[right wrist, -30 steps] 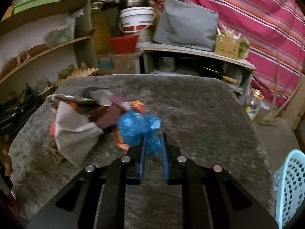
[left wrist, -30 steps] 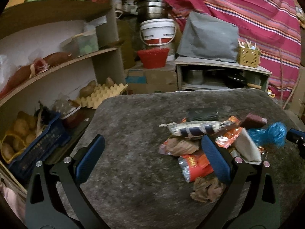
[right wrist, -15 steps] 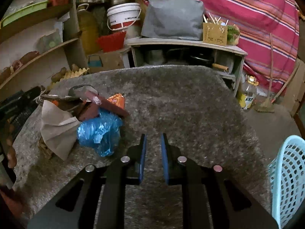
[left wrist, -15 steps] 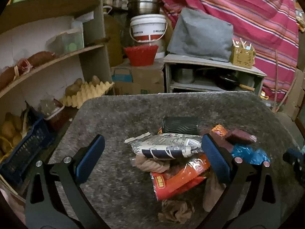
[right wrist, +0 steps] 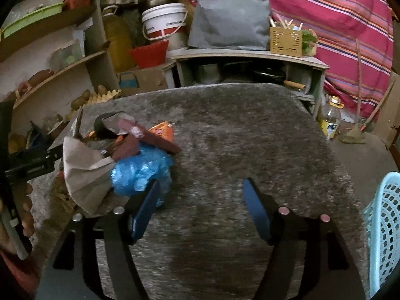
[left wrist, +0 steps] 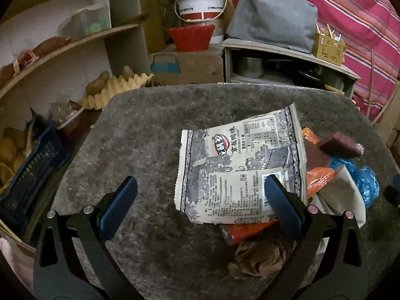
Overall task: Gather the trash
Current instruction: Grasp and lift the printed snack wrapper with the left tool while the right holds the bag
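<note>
A pile of trash lies on the grey fuzzy table (left wrist: 150, 130). A grey-white printed snack wrapper (left wrist: 240, 170) tops it, over an orange wrapper (left wrist: 247, 230) and crumpled brown paper (left wrist: 257, 257). My left gripper (left wrist: 198, 187) is open wide, close over the pile. Its right finger covers the printed wrapper's right edge and the pads press on nothing. The jaws of my right gripper (right wrist: 201, 185) are opening with nothing between them. A blue plastic bag (right wrist: 140, 172) rests just left of its left finger, beside beige paper (right wrist: 82, 172) and a maroon wrapper (right wrist: 155, 140).
A light blue perforated basket (right wrist: 385, 225) stands beyond the table's right edge. Curved shelves (left wrist: 75, 45) with an egg tray and a dark blue crate (left wrist: 27, 175) flank the left side. A low cabinet (right wrist: 250, 57) stands behind. A hand (right wrist: 25, 212) holds the left gripper.
The right gripper let go of the blue bag beside the pile, drew back and opened. The left gripper came down closer to the pile, and the printed wrapper now fills more of its view.
</note>
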The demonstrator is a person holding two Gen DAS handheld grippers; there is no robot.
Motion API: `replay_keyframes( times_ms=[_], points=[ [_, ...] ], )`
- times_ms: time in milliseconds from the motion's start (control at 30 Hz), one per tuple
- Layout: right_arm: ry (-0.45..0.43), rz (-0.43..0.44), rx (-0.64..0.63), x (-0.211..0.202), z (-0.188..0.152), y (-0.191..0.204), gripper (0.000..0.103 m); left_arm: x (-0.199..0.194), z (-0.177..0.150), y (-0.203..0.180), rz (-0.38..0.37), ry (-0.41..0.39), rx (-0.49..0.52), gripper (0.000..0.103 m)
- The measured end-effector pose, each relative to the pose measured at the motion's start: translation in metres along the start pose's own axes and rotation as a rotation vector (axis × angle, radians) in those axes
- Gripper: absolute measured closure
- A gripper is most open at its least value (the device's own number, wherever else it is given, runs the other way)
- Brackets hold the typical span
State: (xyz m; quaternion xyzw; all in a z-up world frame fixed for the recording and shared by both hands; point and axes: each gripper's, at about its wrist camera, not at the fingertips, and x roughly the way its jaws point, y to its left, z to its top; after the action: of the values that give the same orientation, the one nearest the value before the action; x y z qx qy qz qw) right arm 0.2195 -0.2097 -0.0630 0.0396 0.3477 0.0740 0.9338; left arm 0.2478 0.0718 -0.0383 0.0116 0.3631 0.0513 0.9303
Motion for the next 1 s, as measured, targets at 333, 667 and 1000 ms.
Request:
replay_keyframes(
  times_ms=[333,667,1000],
  points=[
    [0.044,0.015,-0.075,0.023,-0.003,0.035,0.030,-0.013,0.000,0.019,0.067,-0.033,0.016,0.005],
    [0.071,0.127,-0.158,0.046,0.002,0.063,0.091,-0.029,-0.007,0.047,0.108,-0.052,0.028,0.005],
    [-0.053,-0.027,-0.069,0.001,0.015,0.019,0.097,-0.033,-0.024,0.056,0.059,-0.058,0.098,0.005]
  ],
)
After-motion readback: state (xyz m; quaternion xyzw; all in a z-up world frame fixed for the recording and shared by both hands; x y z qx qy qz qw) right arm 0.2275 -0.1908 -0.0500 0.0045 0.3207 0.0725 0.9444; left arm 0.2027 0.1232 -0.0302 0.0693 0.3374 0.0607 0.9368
